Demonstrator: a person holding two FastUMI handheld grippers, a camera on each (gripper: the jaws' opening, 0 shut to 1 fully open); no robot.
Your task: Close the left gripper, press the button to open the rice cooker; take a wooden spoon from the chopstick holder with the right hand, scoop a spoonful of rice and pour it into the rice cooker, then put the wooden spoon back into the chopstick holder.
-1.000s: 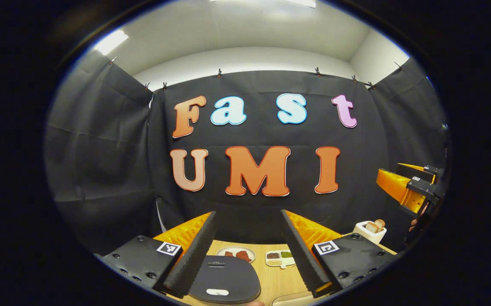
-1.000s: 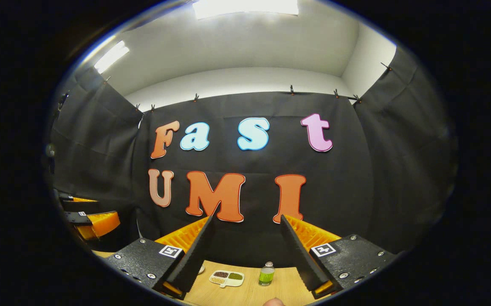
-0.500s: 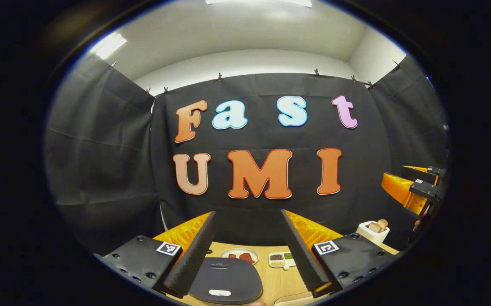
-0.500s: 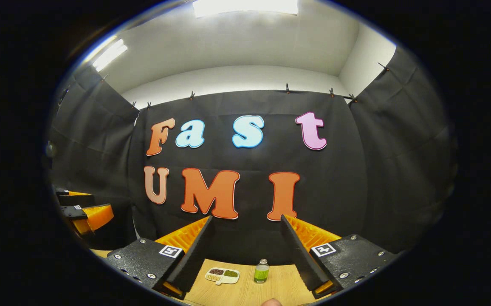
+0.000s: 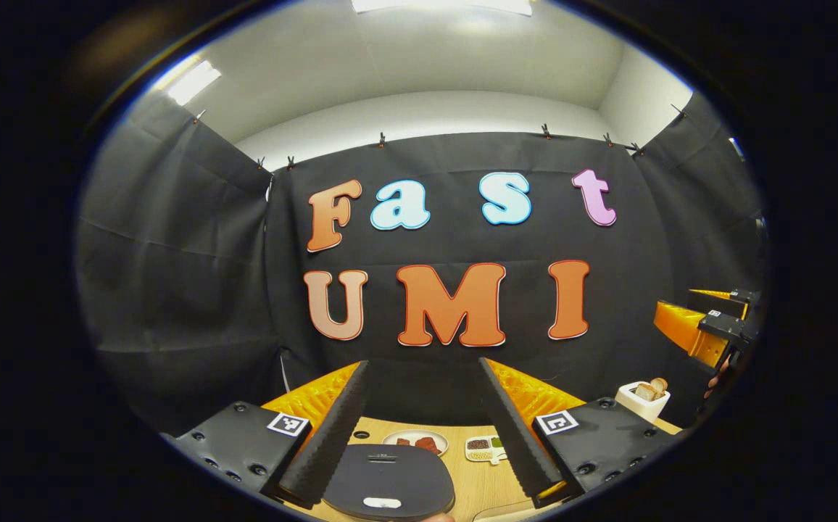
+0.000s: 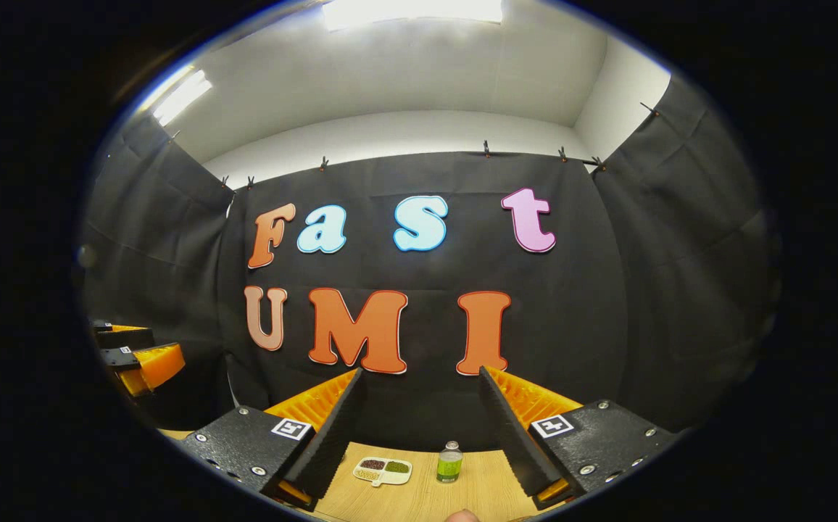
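Observation:
The rice cooker's dark grey lid [image 5: 388,475] lies shut low in the left gripper view, with a pale button [image 5: 381,502] at its near edge. My left gripper [image 5: 422,366] hangs open above and behind the lid, nothing between its fingers. My right gripper [image 6: 420,373] is open and empty too, held above the wooden table [image 6: 419,496]. Each gripper also appears in the other's view: the right gripper [image 5: 709,322] at the far right, the left gripper [image 6: 136,355] at the far left.
Behind the cooker stand a plate with red pieces [image 5: 415,441] and a small divided dish of grains [image 5: 483,448]. A white toaster with bread [image 5: 644,399] sits at the right. The right gripper view has the divided dish [image 6: 383,470] and a green bottle [image 6: 449,464].
The left gripper view has tipped slightly downward, so more of the cooker lid shows. The right gripper has drifted a little to the right. Both stay open.

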